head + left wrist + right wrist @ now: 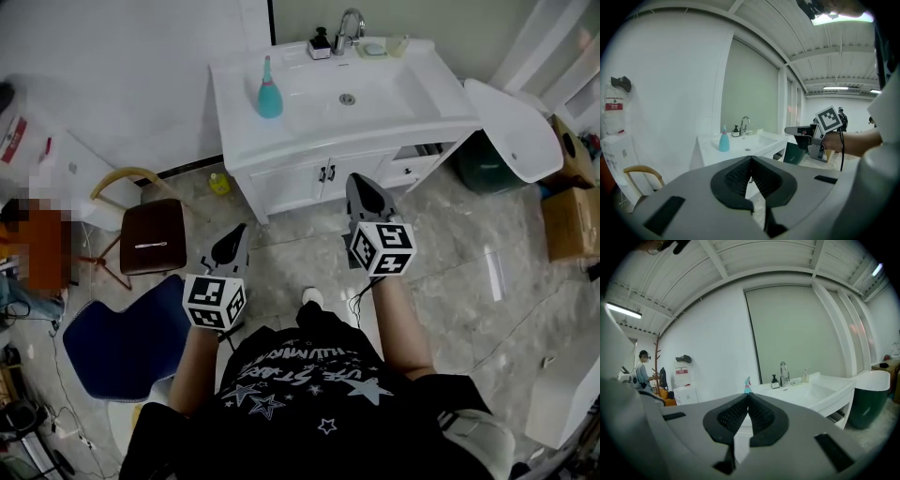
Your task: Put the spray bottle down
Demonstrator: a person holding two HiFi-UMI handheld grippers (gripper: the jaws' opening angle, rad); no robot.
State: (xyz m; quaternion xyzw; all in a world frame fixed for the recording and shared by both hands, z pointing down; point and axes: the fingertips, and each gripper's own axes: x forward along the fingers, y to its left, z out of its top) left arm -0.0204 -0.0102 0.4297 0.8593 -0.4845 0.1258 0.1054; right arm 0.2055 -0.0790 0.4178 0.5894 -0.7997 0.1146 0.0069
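Left of the sink (394,89), the spray bottle (269,89) is standing upright on the white desk (236,98). It is looking tall and narrow, so any careless brush is risking a topple. The left tool (240,230) and right tool (358,180) are both sitting fully closed on nothing, well apart from it, out in front of the sink.

Saw spray bottle (269,91) standing upright on white vanity countertop (239,117), left of basin (375,94) and apart from it. Noted teal body, wide at base, tapering to slim neck and small spray head on top. Stood free, with nothing touching it.
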